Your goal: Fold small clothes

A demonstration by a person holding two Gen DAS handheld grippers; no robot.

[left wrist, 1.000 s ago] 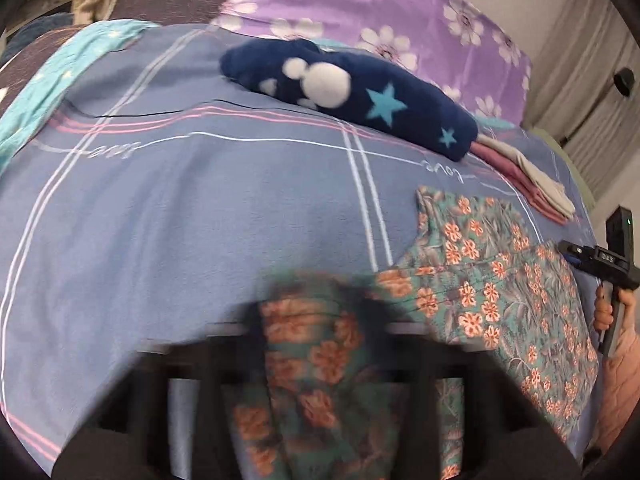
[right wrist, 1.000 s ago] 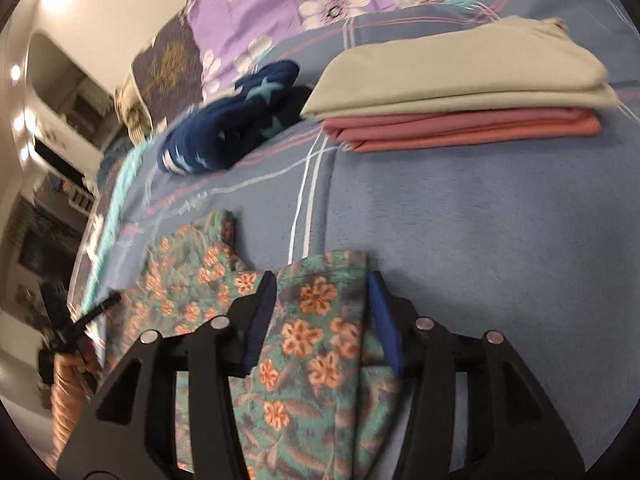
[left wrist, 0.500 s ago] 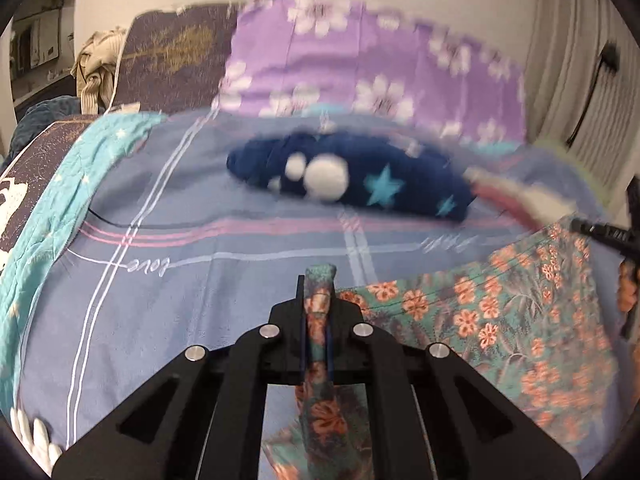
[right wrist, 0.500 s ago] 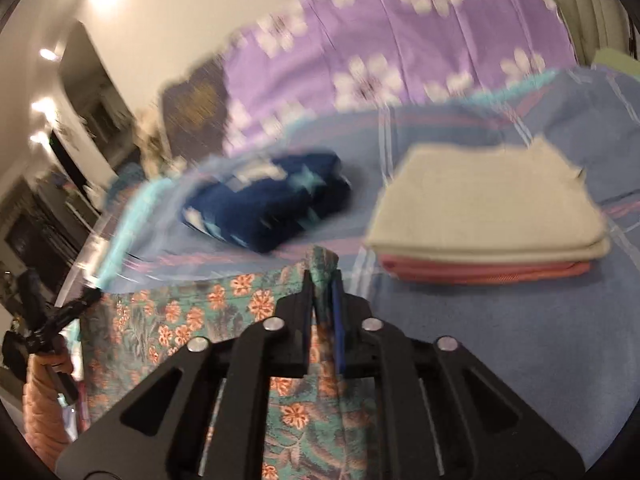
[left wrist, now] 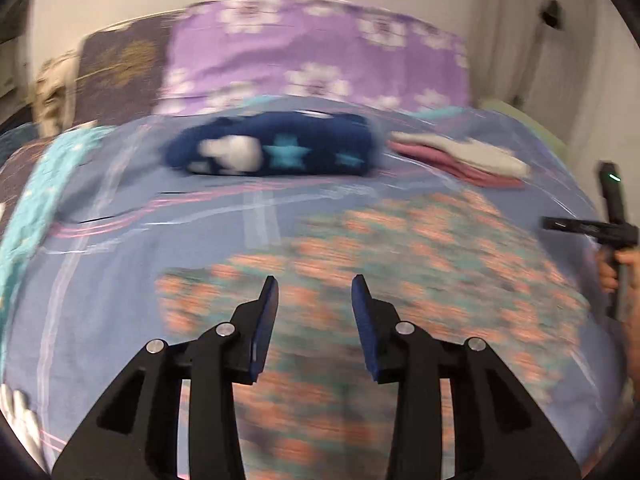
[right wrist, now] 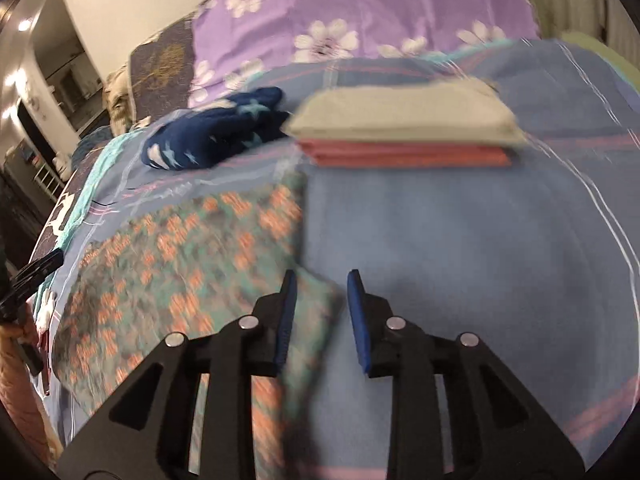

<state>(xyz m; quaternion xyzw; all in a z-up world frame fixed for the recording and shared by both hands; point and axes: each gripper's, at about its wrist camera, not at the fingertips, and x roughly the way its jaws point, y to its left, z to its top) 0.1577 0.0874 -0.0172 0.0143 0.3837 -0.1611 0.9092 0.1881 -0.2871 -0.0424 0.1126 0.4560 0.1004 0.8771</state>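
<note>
left gripper (left wrist: pixel 312 280) hangs over the floral garment (left wrist: pixel 400 280) with its jaws opening and nothing between the blue pads; the cloth lies flat on the bed beneath them, blurred. right gripper (right wrist: pixel 320 276) is the same story: jaws opening, a gap between the pads, no cloth pinched, and the garment's right edge and a loose corner lying just under and left of it. in the left view the right tool shows at the far right edge, held in a hand (left wrist: pixel 624 272).

floral garment looks spread across the blue striped bedsheet (right wrist: pixel 480 240), so i judge a fold has just been laid and released; whether it needs 1 more fold i cannot tell through the blur. beyond it, near the head of the bed, 2 folded pieces sit stacked, a beige one on a pink one (right wrist: pixel 404 132), which reads as finished work. just left of that stack lies a navy star-print garment (right wrist: pixel 216 136), bunched and not yet folded, so at least 1 item seems left.

open room: bare sheet to the right of the floral piece is wide and free. behind the stack rises the purple flowered pillow (right wrist: pixel 360 12); the bed's left edge, with teal trim, is near the floral cloth's far side.
</note>
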